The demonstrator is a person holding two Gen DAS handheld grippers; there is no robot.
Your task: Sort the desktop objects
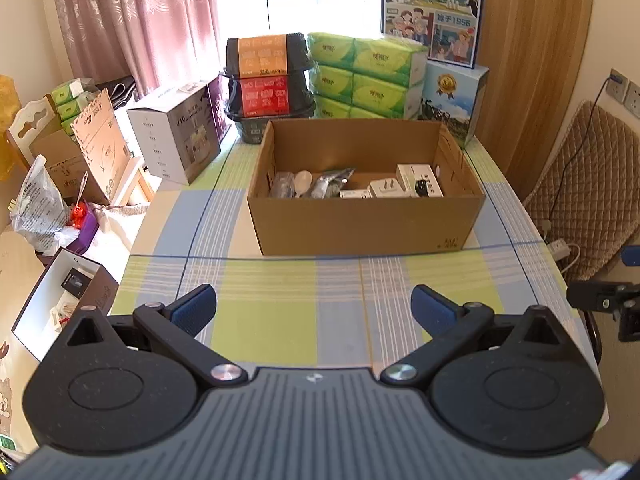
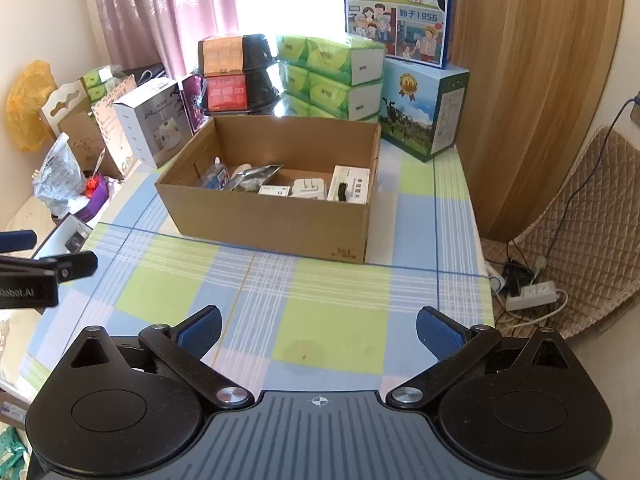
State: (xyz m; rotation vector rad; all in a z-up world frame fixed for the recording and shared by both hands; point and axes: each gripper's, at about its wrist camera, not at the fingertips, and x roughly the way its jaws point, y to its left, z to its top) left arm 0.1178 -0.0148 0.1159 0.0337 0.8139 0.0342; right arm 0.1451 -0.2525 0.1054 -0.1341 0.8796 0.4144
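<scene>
In the left wrist view, the left gripper is held spread wide with nothing between its fingers, above the checked tablecloth; the cardboard box of sorted items is seen well ahead. In the right wrist view, the right gripper is likewise spread and unloaded, the box lying ahead, slightly left.

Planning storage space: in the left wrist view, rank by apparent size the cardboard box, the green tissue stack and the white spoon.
1. cardboard box, though it is nearest
2. green tissue stack
3. white spoon
</scene>
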